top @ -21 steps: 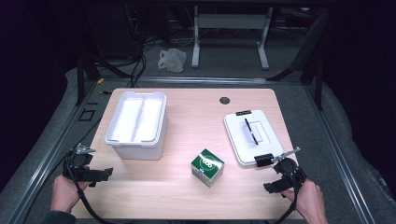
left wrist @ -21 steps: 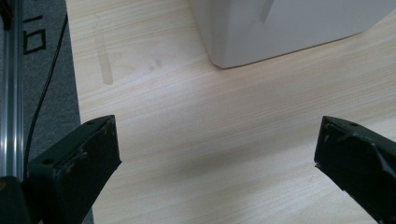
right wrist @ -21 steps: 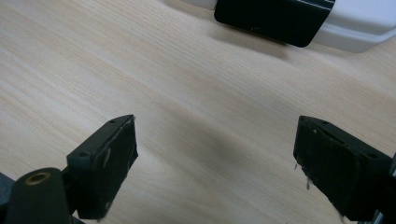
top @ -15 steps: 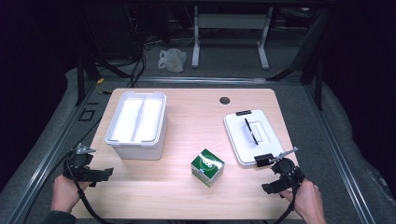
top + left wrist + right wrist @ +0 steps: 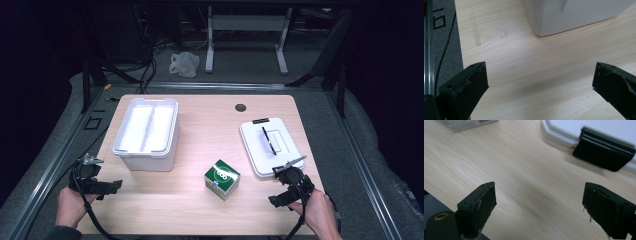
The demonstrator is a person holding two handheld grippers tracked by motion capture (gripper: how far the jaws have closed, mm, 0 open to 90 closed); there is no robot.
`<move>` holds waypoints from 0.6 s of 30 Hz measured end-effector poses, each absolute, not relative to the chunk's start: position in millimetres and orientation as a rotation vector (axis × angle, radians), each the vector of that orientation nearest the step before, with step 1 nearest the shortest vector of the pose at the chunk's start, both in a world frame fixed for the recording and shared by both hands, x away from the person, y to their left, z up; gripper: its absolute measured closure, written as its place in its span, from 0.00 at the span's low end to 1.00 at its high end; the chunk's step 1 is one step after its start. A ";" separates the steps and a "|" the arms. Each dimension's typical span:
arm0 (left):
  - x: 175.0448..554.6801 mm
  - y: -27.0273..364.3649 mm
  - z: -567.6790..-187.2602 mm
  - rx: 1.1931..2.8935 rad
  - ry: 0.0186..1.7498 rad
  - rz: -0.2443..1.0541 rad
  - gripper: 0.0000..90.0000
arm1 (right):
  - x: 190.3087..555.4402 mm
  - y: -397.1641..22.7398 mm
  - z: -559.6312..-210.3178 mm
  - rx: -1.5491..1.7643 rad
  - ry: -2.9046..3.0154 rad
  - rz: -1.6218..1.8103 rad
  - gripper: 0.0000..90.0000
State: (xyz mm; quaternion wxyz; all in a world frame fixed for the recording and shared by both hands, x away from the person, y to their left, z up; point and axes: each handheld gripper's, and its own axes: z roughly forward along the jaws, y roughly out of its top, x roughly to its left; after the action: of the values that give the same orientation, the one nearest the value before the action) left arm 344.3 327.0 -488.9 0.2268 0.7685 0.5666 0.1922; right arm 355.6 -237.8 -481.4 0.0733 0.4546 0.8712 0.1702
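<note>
Left gripper (image 5: 116,185): you hold it released, near the bin (image 5: 146,132).
Right gripper (image 5: 278,201): you hold it released, just beside the lid (image 5: 270,145).
Box (image 5: 222,178): between them.

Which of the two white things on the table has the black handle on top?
The flat white lid at the right; the deep white bin at the left stands open, with no handle.

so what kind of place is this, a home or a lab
Most likely a lab or recording studio set-up, not a home: a lone wooden table ringed by black curtains, cables trailing over grey carpet, and a metal equipment stand behind it.
</note>
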 end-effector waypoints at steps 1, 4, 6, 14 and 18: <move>344.6 326.8 -489.1 2.120 1.562 0.528 0.00 | 356.7 -231.3 -478.6 1.350 2.622 0.531 0.12; 344.8 326.6 -489.5 2.125 1.559 0.518 0.00 | 358.4 -218.5 -474.0 1.324 2.639 0.555 0.10; 345.0 326.6 -489.9 2.128 1.560 0.512 0.00 | 359.3 -208.9 -470.1 1.307 2.664 0.578 0.08; 346.3 323.1 -491.4 2.141 1.555 0.497 0.00 | 359.2 -163.6 -455.5 1.192 2.734 0.540 0.00; 346.5 322.0 -491.6 2.149 1.552 0.498 0.00 | 363.6 -148.5 -452.2 1.152 2.747 0.525 0.00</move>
State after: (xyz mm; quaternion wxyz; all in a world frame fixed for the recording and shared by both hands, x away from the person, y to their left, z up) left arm 346.5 322.0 -491.6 0.2206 0.7772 0.5612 0.1800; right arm 363.6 -148.5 -452.2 0.0587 0.3802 0.9066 0.1734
